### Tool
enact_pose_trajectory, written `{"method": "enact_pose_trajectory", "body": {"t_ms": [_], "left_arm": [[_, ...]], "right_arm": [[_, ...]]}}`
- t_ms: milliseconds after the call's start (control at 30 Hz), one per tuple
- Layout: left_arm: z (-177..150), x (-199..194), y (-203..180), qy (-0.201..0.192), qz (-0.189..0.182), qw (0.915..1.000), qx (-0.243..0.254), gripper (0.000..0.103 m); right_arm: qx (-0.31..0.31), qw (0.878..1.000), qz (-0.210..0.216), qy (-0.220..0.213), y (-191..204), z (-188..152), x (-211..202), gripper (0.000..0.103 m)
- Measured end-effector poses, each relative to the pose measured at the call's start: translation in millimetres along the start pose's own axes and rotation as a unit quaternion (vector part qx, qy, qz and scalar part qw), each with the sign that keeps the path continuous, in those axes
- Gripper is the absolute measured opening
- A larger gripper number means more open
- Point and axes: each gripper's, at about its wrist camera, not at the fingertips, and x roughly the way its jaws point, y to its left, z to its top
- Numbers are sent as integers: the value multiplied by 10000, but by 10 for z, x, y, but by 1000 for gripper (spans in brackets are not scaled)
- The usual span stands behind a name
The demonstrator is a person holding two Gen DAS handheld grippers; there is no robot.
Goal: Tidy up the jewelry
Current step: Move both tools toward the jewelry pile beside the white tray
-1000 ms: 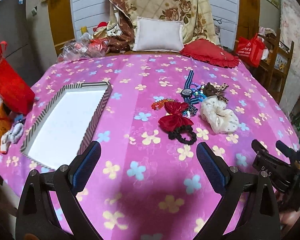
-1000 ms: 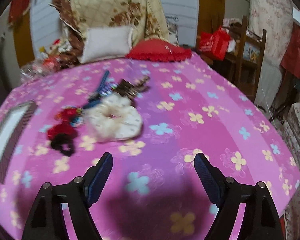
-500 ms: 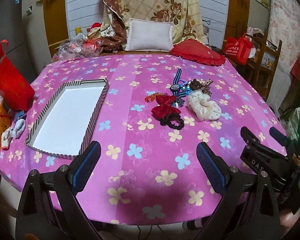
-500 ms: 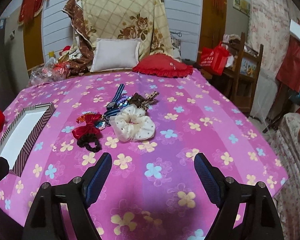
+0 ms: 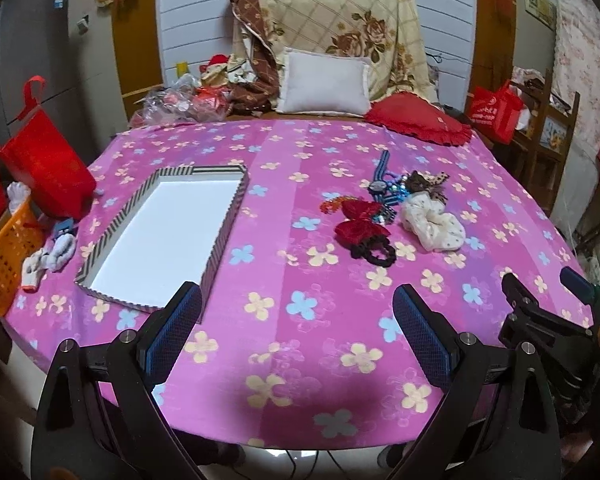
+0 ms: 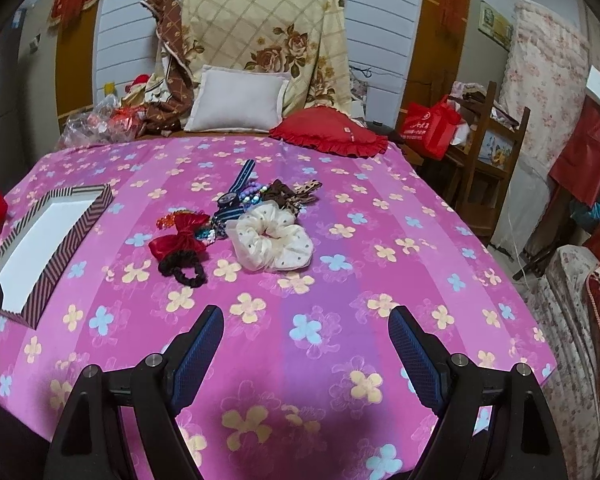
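Two hand-held grippers hover over the near edge of the desk (image 5: 284, 184), the left hand-held gripper (image 5: 296, 320) and the right hand-held gripper (image 6: 306, 340), each with its blue ribbed pads spread wide and nothing between them. The jewelry sits in one heap on the pink flowered cloth. A puffy cream scrunchie (image 6: 274, 242) with small dots lies at the heap's right; touching its left is a glossy red bow (image 6: 182, 236), and a knotted black hair tie (image 6: 184, 270) lies just in front of the bow. Behind the scrunchie are a watch (image 6: 228, 199) on a striped blue strap, some beads too small to sort out, and a brown leopard-print bow (image 6: 296, 194). Well left of the heap stands a shallow rectangular tray (image 5: 224, 232) with striped walls and a plain white floor; the right wrist view cuts off its left part. Beyond the desk's far edge rest a white pillow (image 5: 324, 86), a red frilled cushion (image 5: 418, 118) and a quilted floral blanket (image 5: 340, 20).
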Motion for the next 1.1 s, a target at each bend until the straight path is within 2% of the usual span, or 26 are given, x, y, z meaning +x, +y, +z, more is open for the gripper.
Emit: {"method": "enact_pose_trajectory", "body": {"t_ms": [433, 1100], "left_arm": [[-24, 18, 85, 17, 46, 9999, -136, 97], [-39, 49, 107, 37, 154, 9998, -114, 97]], "right_arm": [[-238, 9997, -40, -48, 113, -42, -54, 83], [-163, 9998, 52, 109, 104, -79, 0, 83]]}}
